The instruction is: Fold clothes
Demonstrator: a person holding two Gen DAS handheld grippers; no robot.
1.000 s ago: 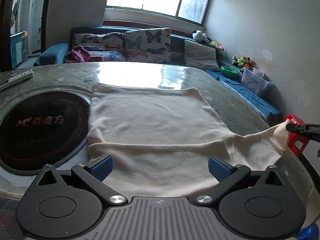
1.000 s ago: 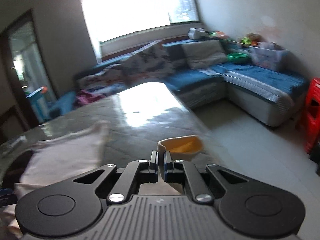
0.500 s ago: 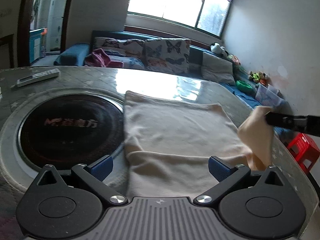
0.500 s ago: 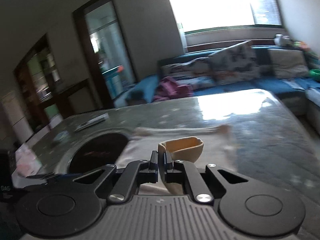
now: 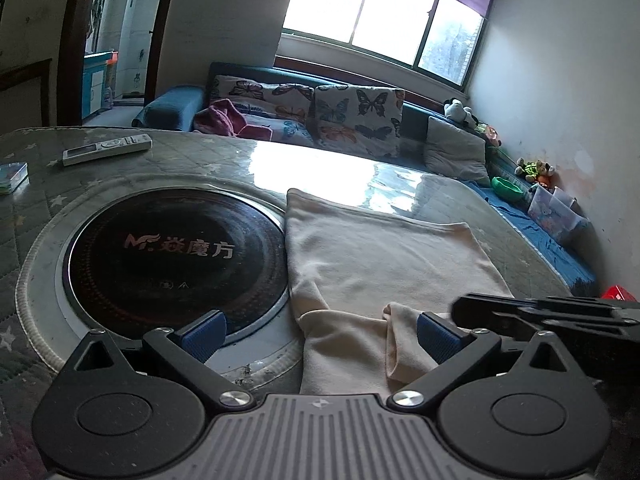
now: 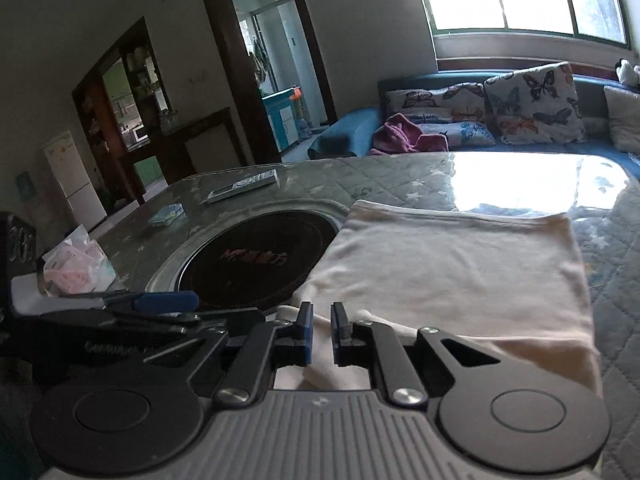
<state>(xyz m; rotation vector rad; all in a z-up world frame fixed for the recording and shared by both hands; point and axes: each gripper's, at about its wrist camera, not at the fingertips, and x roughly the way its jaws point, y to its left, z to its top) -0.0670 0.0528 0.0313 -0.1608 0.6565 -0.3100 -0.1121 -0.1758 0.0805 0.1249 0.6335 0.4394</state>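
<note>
Cream knit garment (image 5: pixel 384 264) lies flat on the grey quilted, glass-topped table (image 5: pixel 400 172), just beside the round black induction hob (image 5: pixel 176 256) set into it, its left edge lapping the hob's rim. I read that as laid broad so the sides can be turned in: a sleeve-like flap (image 5: pixel 360 340) already sits doubled over the near edge, in front of my left gripper (image 5: pixel 320 332). That gripper stands wide open above the flap, holding nothing. My right gripper (image 6: pixel 320 332) is low over the same near edge, jaws parted by a narrow gap with cloth showing below them. I judge it is not pinching, though the pads hide the contact. The garment's nearest hem is cut off behind both gripper bodies, so I cannot tell how neat the fold is. A white remote control (image 5: pixel 108 148) rests well apart, toward the far left
</note>
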